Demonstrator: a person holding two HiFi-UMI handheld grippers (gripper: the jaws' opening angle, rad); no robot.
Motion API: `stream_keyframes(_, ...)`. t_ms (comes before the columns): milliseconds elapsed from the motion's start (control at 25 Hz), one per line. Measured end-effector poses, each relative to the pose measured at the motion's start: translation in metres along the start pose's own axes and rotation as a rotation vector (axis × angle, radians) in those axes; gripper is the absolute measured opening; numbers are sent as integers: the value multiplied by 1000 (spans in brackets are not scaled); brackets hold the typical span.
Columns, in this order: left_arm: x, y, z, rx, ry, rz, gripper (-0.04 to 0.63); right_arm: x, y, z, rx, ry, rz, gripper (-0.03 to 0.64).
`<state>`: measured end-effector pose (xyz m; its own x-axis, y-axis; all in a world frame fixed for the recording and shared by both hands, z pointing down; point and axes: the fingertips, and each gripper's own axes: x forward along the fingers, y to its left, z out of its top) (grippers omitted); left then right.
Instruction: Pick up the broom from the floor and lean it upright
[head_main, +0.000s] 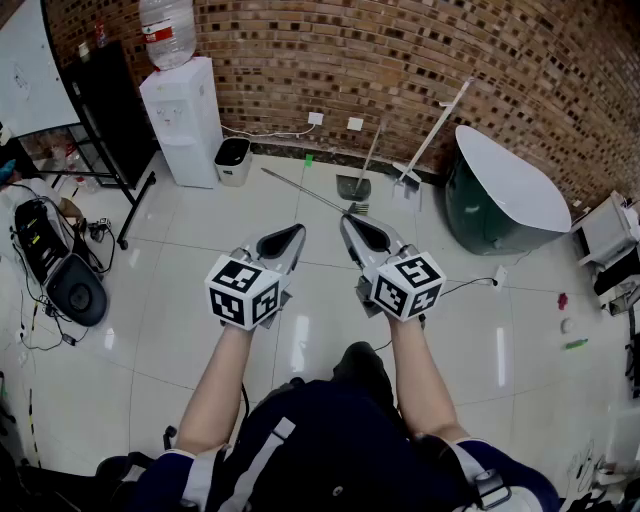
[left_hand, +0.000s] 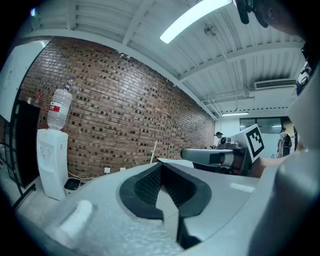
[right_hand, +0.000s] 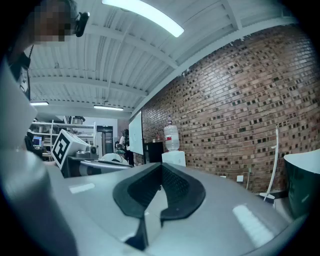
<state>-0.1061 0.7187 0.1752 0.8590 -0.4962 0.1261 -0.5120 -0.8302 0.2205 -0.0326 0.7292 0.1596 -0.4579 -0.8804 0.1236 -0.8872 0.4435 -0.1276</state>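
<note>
Lying flat, slim broom (head_main: 306, 190) (grey-handled)

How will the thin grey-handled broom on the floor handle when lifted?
Thin grey-handled broom: slim straight pole, probably stiff and light. Held far from its head, likely tips head-down. Glossy white floor tiles may let it slide.

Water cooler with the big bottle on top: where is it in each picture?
Head view: the cooler is at the top left, against the brick wall.
Left gripper view: the cooler is at the far left, in front of the brick wall.
Right gripper view: the cooler is near the middle, small and far off.
Shared landmark: the brick wall behind it.
</note>
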Motion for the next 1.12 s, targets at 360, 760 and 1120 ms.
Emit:
stream_keyframes(360, 33, 28, 0, -5, 19, 6, 0, 31, -34, -6, 23, 18, 4, 0)
stream_keyframes(760, 129, 92, 5, 2, 45, 45, 0, 104, -125, -8, 40, 30, 48, 0)
stream_keyframes(1120, 240, 172, 24, -14, 65, 128, 0, 200, -231, -11, 87, 79, 142, 0)
